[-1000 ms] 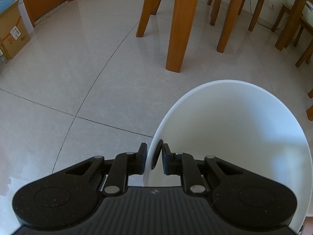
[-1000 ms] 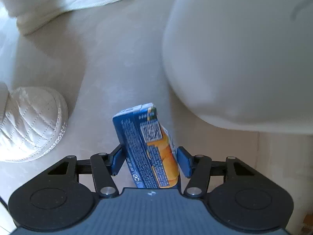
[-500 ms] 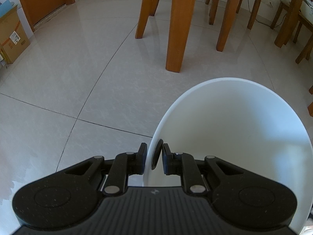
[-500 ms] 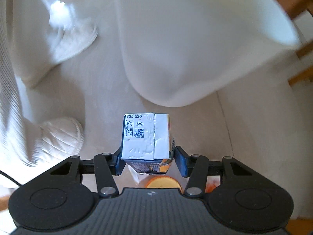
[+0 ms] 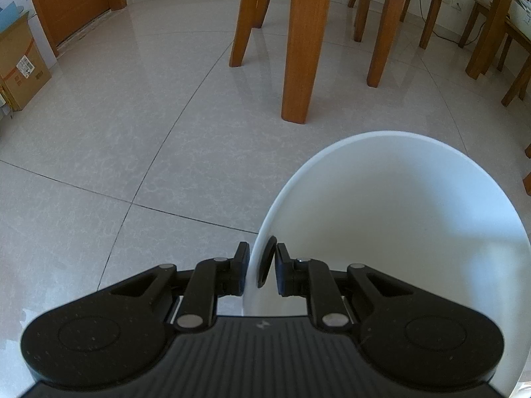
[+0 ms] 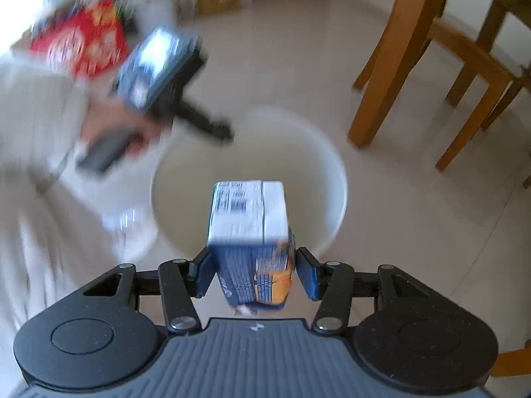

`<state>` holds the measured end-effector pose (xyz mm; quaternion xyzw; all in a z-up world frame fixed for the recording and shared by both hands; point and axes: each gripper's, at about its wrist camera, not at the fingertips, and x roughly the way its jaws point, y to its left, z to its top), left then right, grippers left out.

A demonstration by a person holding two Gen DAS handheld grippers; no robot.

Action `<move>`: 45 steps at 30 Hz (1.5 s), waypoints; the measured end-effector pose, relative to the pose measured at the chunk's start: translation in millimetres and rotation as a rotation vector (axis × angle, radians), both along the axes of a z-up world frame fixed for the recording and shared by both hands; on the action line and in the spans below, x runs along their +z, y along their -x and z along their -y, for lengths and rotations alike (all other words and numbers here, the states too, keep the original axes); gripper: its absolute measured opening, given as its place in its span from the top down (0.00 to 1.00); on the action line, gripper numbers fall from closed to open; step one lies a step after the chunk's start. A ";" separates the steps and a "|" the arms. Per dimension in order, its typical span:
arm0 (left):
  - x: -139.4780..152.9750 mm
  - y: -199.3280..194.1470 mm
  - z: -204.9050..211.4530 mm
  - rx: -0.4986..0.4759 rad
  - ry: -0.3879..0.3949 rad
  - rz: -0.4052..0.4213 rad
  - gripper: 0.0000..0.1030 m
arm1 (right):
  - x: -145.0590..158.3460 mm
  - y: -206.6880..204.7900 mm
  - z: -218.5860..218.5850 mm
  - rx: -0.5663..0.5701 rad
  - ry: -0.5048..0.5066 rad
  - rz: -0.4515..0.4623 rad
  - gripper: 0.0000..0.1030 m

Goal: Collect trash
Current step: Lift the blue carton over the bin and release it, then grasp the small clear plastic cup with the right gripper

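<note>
Left wrist view: the left gripper (image 5: 262, 265) has its black fingers (image 5: 240, 273) closed on the thin rim of a round white plastic bucket (image 5: 415, 219), one finger outside the wall and one inside. The bucket fills the near right part of the view, and its inside wall is bare where it shows. Under it lies a glossy floor of pale grey tiles (image 5: 132, 126) with dark joints. Far behind stand orange-brown wooden table legs (image 5: 305, 43) and wooden chair legs (image 5: 385, 33). At the far left edge there is a brown cardboard box (image 5: 20, 66), with a wooden door frame (image 5: 73, 0) beside it.

Right wrist view: the picture is blurred by motion. The right gripper (image 6: 252, 273) grips a blue and orange drink carton with a white end face (image 6: 252, 242) between its blue-padded fingers (image 6: 202, 273); the pads press on its two sides. The carton is held in front of the open mouth of the white bucket (image 6: 335, 172), which stands out behind it. At the far left of the bucket the left gripper (image 6: 225, 132) shows as a dark blurred shape at the rim, held by the person's hand (image 6: 113, 132) with a light sleeve (image 6: 36, 126). Behind it is a red patterned package (image 6: 79, 43), too blurred to read. At the right stand wooden table and chair legs (image 6: 385, 76) on the pale floor (image 6: 415, 219)
</note>
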<state>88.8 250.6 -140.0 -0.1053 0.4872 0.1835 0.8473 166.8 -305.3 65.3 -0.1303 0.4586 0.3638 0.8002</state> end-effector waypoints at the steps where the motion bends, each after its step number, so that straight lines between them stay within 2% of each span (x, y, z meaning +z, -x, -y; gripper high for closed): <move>1: -0.1 0.1 0.1 0.000 0.000 0.002 0.86 | 5.0 -8.5 -3.0 -0.012 -0.023 0.003 0.44; 3: -0.2 0.3 0.7 -0.005 -0.002 0.004 0.86 | 5.4 -14.5 -9.9 -0.008 -0.051 0.014 0.43; 5: -0.6 0.4 -0.3 -0.003 0.003 0.007 0.86 | 3.9 -18.1 -12.6 -0.032 -0.065 0.026 0.29; 10: -0.2 3.3 -4.5 -0.011 0.019 0.022 0.87 | -20.9 -12.2 -9.3 -0.083 -0.107 0.010 0.26; 16: 0.9 5.1 -10.1 -0.024 0.049 0.038 0.88 | -47.9 -1.5 30.3 -0.155 -0.175 -0.063 0.24; 21: 1.7 3.7 -12.3 -0.027 0.062 0.041 0.89 | -82.6 11.4 65.8 -0.271 -0.218 -0.138 0.24; 23: 2.4 3.4 -12.5 -0.036 0.058 0.045 0.89 | -99.2 19.2 75.6 -0.302 -0.195 -0.158 0.24; 29: 1.8 3.5 -10.6 -0.054 0.049 0.051 0.89 | -149.0 44.7 86.5 -0.297 -0.123 -0.203 0.23; 34: 1.4 2.3 -9.9 -0.063 0.045 0.054 0.89 | -210.1 72.9 76.2 -0.229 -0.005 -0.207 0.23; 38: 1.7 0.8 -10.2 -0.053 0.054 0.053 0.89 | -259.9 93.1 69.1 -0.237 0.059 -0.255 0.23; 42: 0.9 0.4 -9.7 -0.048 0.052 0.052 0.89 | -299.4 106.9 59.7 -0.221 0.080 -0.308 0.25; 45: 1.0 -0.1 -11.4 -0.043 0.057 0.054 0.89 | -321.1 110.6 52.2 -0.161 0.088 -0.328 0.25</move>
